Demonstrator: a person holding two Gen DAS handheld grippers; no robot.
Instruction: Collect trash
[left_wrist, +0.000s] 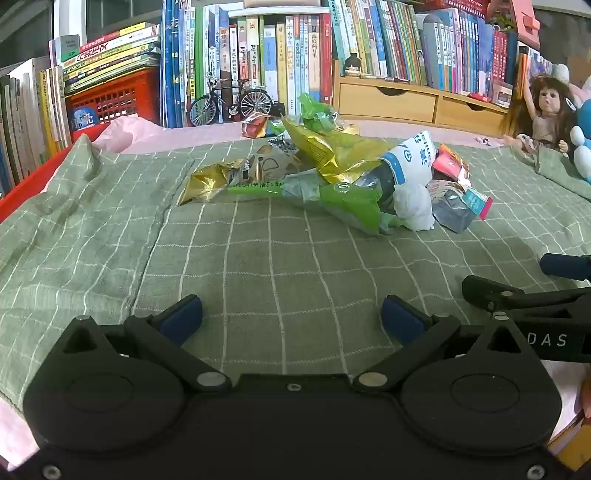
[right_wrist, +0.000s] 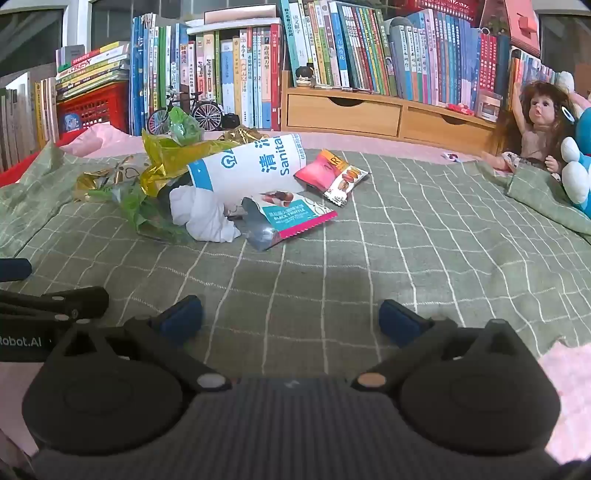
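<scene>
Green checked cloth (left_wrist: 258, 266) covered the surface in front of a wall of books. Both the left gripper (left_wrist: 291, 319) and the right gripper (right_wrist: 290, 317) hovered with jaws wide apart and empty, side by side. Ahead lay the trash pile (right_wrist: 221, 184): crumpled wrappers, a white tissue (right_wrist: 203, 216), a sanitary bag (right_wrist: 255, 166). Pinching low could snag the loose cloth, and overlapping foil might drag its neighbours along.

Ahead of my left gripper (left_wrist: 291, 319) the trash pile (left_wrist: 332, 177) lies on the cloth (left_wrist: 258, 258). From my right gripper (right_wrist: 290, 317) it sits ahead-left, books (right_wrist: 332, 55) behind, doll (right_wrist: 535, 125) far right.
</scene>
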